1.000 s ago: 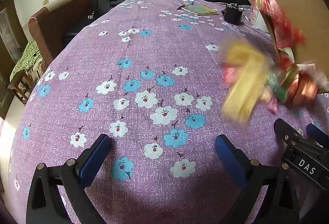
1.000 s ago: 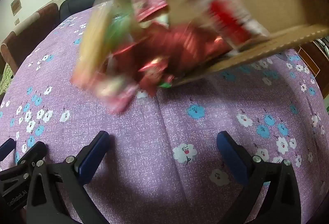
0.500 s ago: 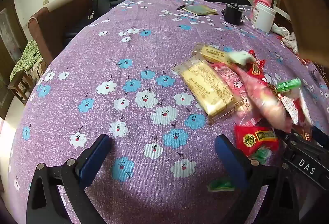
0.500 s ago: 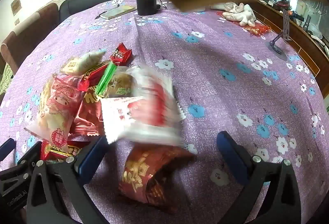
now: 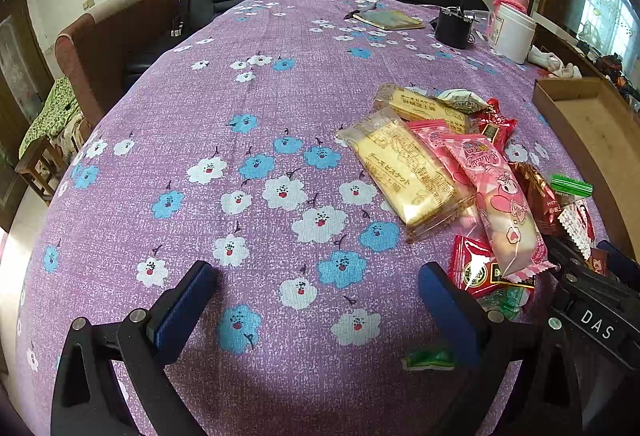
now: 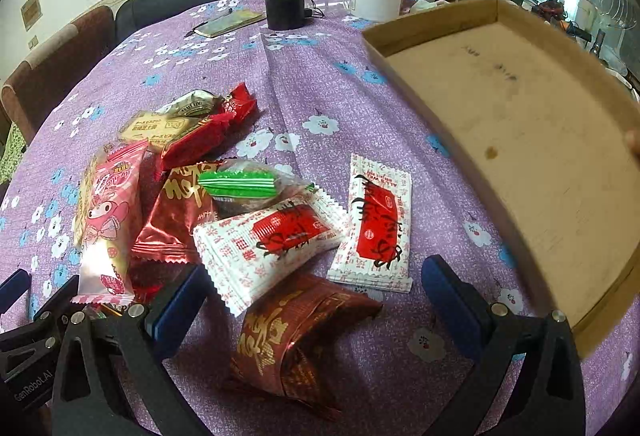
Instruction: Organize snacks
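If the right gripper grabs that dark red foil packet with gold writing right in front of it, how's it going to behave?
The dark red foil packet looks puffed and creased, so it will probably crumple rather than stay stiff. Its glossy film may slip between the pads. It likely weighs little; the open right gripper already straddles it.

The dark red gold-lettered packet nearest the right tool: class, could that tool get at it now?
Probably yes: the packet lies between the open right tool fingers, nothing covering it.
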Demonstrator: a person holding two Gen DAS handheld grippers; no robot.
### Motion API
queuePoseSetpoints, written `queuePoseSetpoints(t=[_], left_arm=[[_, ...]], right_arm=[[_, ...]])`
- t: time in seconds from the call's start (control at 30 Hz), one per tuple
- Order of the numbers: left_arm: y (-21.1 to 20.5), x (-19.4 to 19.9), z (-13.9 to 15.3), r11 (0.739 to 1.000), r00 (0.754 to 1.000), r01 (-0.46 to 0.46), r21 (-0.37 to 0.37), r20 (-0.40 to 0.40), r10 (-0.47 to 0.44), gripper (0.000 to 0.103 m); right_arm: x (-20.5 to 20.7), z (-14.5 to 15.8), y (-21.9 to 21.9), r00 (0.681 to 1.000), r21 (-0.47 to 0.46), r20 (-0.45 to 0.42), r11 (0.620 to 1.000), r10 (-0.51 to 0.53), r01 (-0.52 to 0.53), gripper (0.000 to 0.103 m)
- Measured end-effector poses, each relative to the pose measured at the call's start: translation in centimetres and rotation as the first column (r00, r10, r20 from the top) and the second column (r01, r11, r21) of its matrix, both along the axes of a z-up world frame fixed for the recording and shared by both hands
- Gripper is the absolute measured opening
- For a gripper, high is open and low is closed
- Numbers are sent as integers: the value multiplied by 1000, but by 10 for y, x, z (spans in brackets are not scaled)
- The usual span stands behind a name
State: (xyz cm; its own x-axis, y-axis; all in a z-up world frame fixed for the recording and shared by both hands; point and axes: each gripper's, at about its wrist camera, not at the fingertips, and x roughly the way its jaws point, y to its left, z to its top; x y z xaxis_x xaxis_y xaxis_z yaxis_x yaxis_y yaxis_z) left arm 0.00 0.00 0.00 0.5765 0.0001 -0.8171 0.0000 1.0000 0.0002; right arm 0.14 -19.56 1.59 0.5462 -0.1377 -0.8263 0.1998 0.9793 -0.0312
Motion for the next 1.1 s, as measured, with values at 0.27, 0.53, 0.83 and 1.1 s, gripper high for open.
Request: queuePoseSetpoints(t=[0.27,0.53,0.83,1.1], left_arm=[[0,0,0,1000,1000,0,0,0,0,103],[0,0,0,1000,1000,0,0,0,0,103],[0,0,0,1000,1000,-3,1,2,3,103],[19,-10,12,993,999,-18,-117,34,22,103]], right_arm=[[0,0,0,1000,0,1,1000,0,0,103],[0,1,0,1000,0,1,1000,0,0,103],[0,-1,4,1000,-2,0,1000,-23,23,103],[-6,2,1,966,49,-82,969,246,-243,103]])
